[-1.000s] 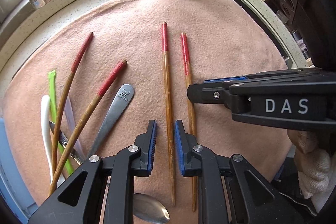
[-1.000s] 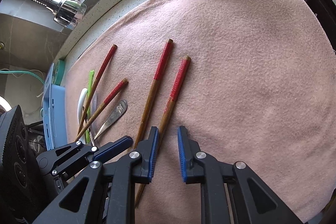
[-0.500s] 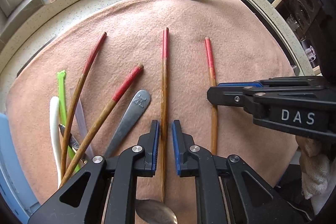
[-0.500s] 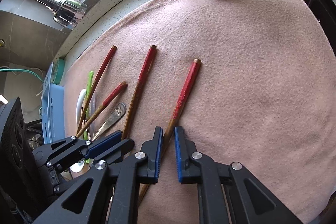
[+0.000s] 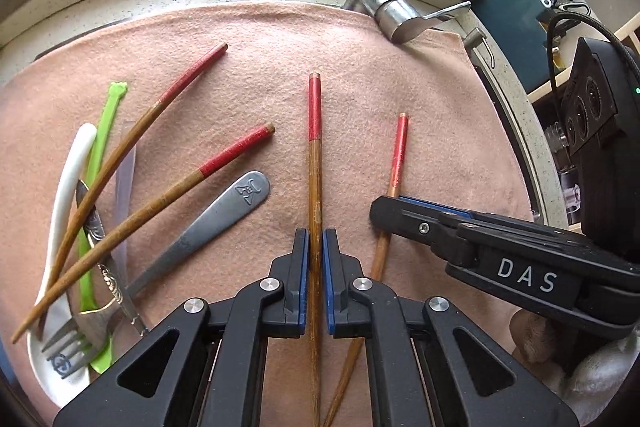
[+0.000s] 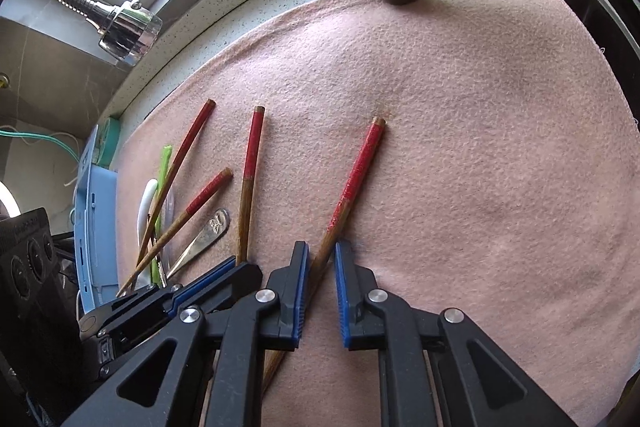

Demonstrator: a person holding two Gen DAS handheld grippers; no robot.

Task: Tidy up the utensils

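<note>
While the left gripper (image 5: 315, 251) pinches one chopstick (image 5: 315, 163) lying on the pink cloth (image 6: 460, 147), the right gripper (image 6: 321, 267) seems only loosely closed around another chopstick (image 6: 352, 183), which could slip or roll.

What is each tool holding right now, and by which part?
The left tool is shut on a chopstick, gripping its bare wooden shaft below the red end. The right tool straddles another chopstick with a gap showing, so it holds nothing.
</note>
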